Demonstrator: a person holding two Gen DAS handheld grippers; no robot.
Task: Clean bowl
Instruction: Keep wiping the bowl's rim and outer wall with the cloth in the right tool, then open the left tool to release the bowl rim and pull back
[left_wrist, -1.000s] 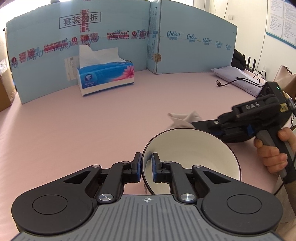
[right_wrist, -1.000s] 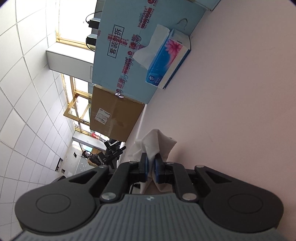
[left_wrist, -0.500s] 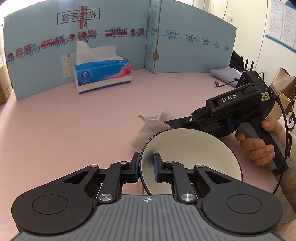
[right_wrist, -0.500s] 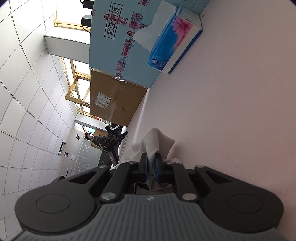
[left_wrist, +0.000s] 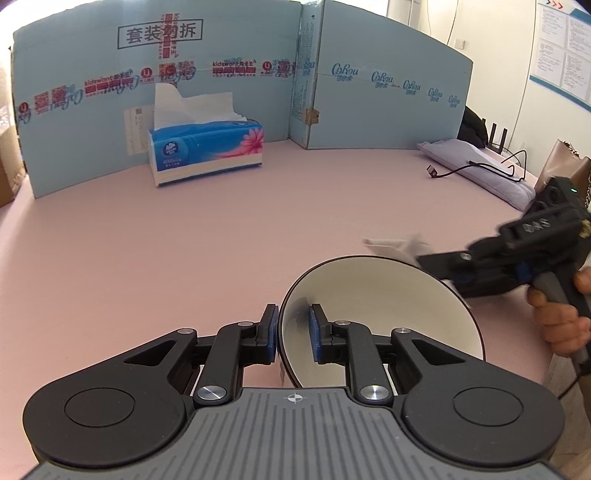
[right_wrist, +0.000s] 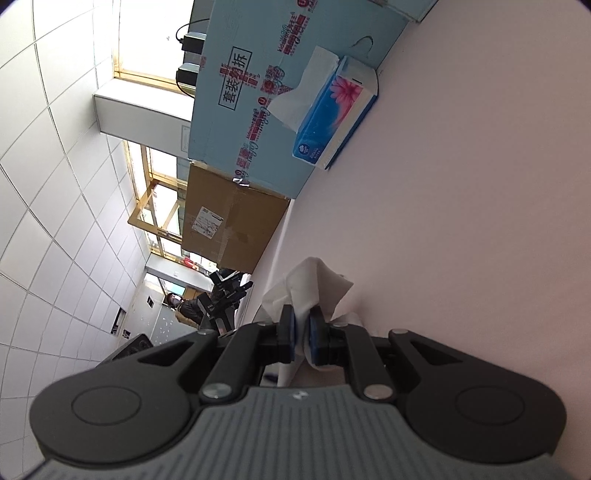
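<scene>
Bowl (left_wrist: 380, 317), white inside with a dark rim, sits tilted at about five o'clock in the left wrist view, above the pink table (left_wrist: 184, 240); the left gripper (left_wrist: 293, 334) clamps its near rim, one finger inside, one outside; the right gripper (left_wrist: 439, 264) comes in from three o'clock, a hand (left_wrist: 561, 317) on its handle, its tip at the bowl's far rim; in the right wrist view its jaws are clenched on a white tissue (right_wrist: 314, 288); a tissue box (left_wrist: 207, 151) stands at eleven o'clock against a blue cardboard screen (left_wrist: 369, 92); a black cable (left_wrist: 476, 168) lies at two o'clock.
</scene>
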